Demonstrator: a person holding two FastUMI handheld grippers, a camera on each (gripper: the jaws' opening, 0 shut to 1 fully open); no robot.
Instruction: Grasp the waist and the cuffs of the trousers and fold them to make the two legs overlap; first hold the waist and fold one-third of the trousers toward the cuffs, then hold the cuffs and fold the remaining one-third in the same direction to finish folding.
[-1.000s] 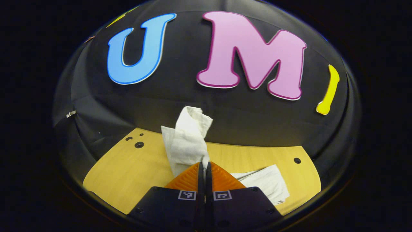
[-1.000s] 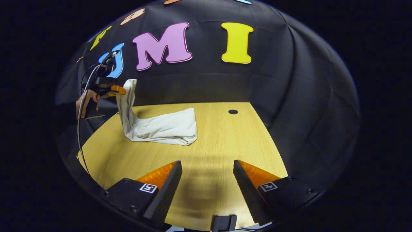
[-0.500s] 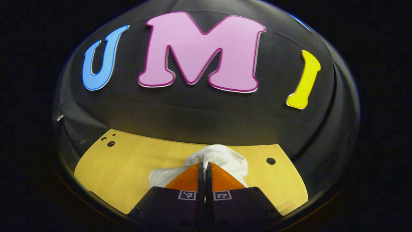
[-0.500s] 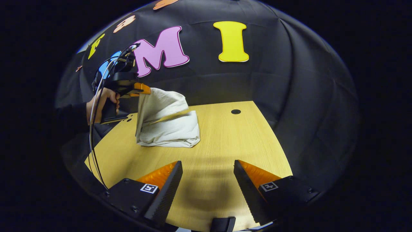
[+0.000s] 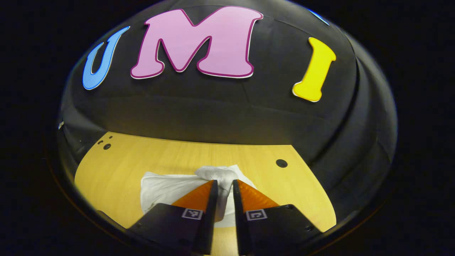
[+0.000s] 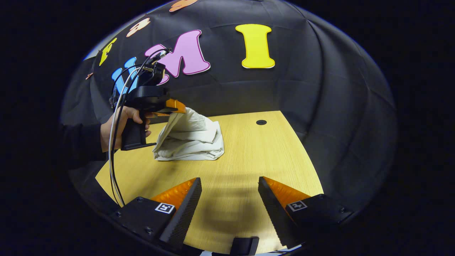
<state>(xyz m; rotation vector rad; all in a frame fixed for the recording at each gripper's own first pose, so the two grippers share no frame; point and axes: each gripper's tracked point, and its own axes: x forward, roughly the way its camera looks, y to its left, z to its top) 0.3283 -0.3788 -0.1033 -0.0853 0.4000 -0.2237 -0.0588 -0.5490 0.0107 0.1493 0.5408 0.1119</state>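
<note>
The whitish trousers lie in a folded pile on the wooden table, left of centre in the right gripper view. A hand holds my left gripper at the pile's top left, where a flap of cloth rises to its fingers. In the left gripper view the left gripper has its fingers slightly parted, with a bunch of the trousers between and just ahead of them. My right gripper hovers open over bare table nearer the front, well apart from the pile.
The table has a round hole at its far right, also seen as the hole in the left gripper view. Cables trail down from the left gripper. Black cloth walls close the table's back and sides.
The left gripper carried the raised trouser end rightward over the pile and lowered it. Its fingers, pressed together before, now stand slightly apart. The right gripper stayed open and nearly still.
</note>
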